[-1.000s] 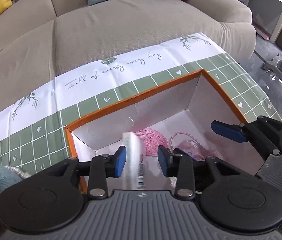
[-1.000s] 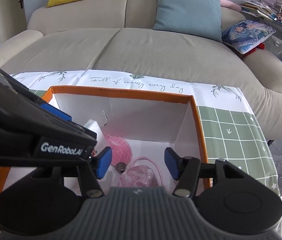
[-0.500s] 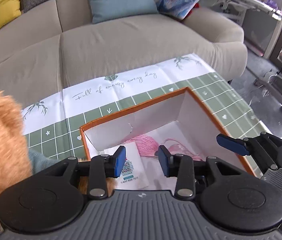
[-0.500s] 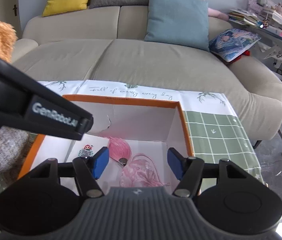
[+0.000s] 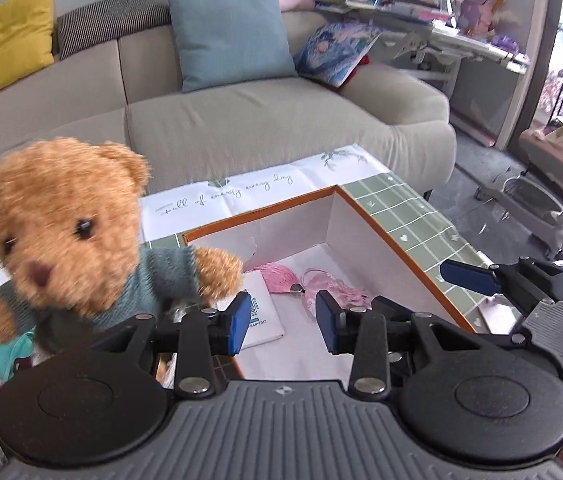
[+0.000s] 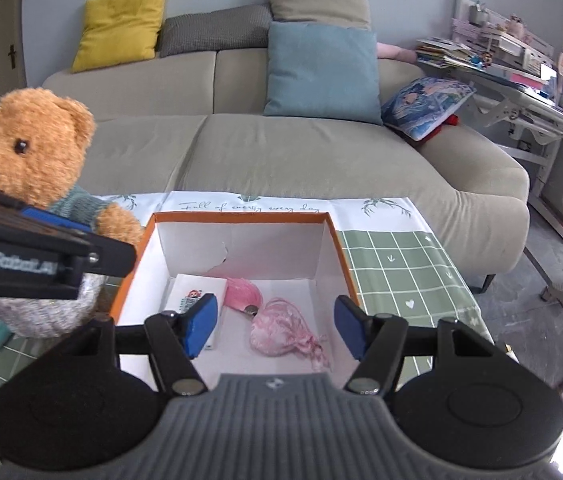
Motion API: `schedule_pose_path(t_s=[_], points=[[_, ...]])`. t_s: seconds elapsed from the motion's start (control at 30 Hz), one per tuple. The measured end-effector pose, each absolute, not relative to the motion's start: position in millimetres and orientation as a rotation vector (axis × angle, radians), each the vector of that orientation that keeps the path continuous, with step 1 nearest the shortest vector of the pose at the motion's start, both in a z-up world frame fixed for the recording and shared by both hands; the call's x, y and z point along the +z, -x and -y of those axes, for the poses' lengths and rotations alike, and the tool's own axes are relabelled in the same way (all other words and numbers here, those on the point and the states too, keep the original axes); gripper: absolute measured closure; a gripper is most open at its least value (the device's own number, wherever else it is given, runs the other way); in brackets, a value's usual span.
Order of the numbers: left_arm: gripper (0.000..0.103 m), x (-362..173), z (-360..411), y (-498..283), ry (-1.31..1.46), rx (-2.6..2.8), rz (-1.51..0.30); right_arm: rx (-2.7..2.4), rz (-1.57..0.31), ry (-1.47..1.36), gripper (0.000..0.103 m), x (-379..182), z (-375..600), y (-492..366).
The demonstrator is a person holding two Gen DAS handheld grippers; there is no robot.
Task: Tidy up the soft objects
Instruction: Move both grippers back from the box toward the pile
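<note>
Judging the next pick to be the teddy bear (image 5: 65, 236), since both claws hang empty above the orange-rimmed box (image 6: 333, 236). Left claw (image 5: 283, 322): jaws parted, nothing between the pads. Right claw (image 6: 275, 330): jaws parted wider, likewise nothing held.

Box contents, seen from the right wrist: white packet (image 6: 193, 300) at the left, pink tassel (image 6: 241, 294) in the middle, pink mesh pouch (image 6: 281, 330) beside it toward the right.

Bear location: outside the box, on the counter (image 6: 401, 264), just beside the box's left wall. It sits upright, long axis vertical, head above the rim, one paw reaching toward the box's near left corner. A grey knitted item (image 6: 41, 312) lies at its base.

Key relation: in the left wrist view the bear fills the left of frame, close to the left claw and up-left of its pads. From the right claw it lies well off to the left, past the left claw's body. Left claw is nearer; it probably takes the bear.
</note>
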State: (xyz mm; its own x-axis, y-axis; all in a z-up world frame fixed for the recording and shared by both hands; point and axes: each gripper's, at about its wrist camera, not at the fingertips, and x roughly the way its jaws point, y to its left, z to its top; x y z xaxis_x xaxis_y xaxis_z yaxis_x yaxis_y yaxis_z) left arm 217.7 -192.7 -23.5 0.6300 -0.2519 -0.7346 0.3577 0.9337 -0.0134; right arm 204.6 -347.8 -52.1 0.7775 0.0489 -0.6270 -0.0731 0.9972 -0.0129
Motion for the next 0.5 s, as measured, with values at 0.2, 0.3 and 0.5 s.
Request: schedule_pose_path(t_s=[0.2, 0.3, 0.5], points=[[0.058, -14, 168, -181, -0.121, -0.367, -0.733, 0.031, -0.649, -0.013, 0.039, -39, 337, -172], [0.058, -12, 150, -165, -0.093, -0.362, -0.677, 0.004, -0.637, -0.032, 0.039, -34, 327, -152], [0.058, -14, 114, -140, -0.09, -0.281, -0.603, -0.034, -0.625, -0.09, 0.039, -32, 304, -120]])
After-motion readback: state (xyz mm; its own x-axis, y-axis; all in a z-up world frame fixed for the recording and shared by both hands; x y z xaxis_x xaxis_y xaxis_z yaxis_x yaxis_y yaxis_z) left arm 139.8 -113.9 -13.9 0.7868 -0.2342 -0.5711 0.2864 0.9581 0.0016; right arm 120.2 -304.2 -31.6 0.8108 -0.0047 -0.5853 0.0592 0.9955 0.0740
